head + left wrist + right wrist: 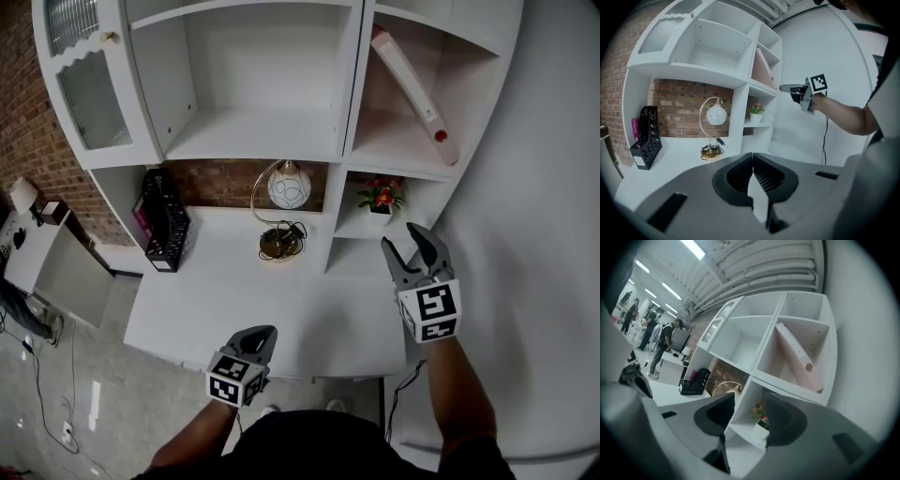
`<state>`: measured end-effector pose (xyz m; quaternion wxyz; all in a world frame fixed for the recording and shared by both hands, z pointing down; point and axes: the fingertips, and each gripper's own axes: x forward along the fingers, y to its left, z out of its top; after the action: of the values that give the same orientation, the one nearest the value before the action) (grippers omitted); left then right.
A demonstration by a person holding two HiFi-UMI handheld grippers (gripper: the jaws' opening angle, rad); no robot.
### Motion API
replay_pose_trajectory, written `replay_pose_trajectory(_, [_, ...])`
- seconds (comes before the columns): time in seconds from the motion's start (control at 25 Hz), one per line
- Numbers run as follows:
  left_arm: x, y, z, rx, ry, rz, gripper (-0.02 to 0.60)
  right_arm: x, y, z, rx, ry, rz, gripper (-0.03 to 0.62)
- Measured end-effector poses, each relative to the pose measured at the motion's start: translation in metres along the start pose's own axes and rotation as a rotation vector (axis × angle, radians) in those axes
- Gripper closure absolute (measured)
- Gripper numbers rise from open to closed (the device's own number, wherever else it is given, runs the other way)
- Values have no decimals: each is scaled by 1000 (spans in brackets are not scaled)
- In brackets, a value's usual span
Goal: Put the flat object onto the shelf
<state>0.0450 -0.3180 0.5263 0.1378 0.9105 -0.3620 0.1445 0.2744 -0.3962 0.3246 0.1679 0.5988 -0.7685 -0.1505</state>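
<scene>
The left gripper [261, 336] sits lowest and closest to the person, over the front edge of the white desk [234, 291]; its own view shows the two jaws pressed together with nothing between them. The right gripper [405, 242] is held farther forward on the right, near the wall and in front of the lower right cubby; its jaws stand apart and hold nothing, and only the shelf shows through the gap.

On the desk, toward the back, a lamp [288, 187] with a round white globe and a curved gold arm stands on a gold base with a cord coiled about it; to the left of it a black mesh file holder [167, 220] stands upright against the side panel, with something magenta [141, 214] inside it. Right of the lamp, in the small lower cubby, is a white pot of red and yellow flowers [380, 199].

Above rises the white shelf unit [349, 94]; the flat object, a pale pink binder [412, 80], is in its upper right compartment, leaning on a slant with its lower end on the compartment floor, well apart from both grippers. At the unit's left is a door with ribbed glass [89, 94]; behind the desk and to the left is a brick wall [28, 131]. Far off in the right gripper view, people [661, 343] stand at tables.
</scene>
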Motion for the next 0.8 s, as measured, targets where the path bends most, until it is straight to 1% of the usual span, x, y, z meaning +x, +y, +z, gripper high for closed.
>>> replay_pose_trajectory(0.08, [0, -4, 4, 5, -6, -9, 576, -9, 1, -15, 102, 18, 5, 407])
replay_pose_trajectory(0.24, [-2, -8, 11, 7, -25, -18, 577, -27, 10, -38, 369, 29, 50, 485])
replay_pose_trajectory(0.32, [-1, -9, 13, 7, -31, -20, 577, -35, 19, -47, 449, 25, 77, 519])
replay_pose_trajectory(0.56, [-3, -12, 10, -8, -34, -27, 577, -57, 47, -67, 562, 26, 125, 588])
replay_pose_trajectory(0.68, [-4, -15, 13, -6, -41, -31, 577, -66, 58, -76, 604, 33, 149, 589])
replay_pose_trajectory(0.8, [-4, -16, 15, -9, -50, -32, 577, -72, 72, -85, 611, 41, 170, 589])
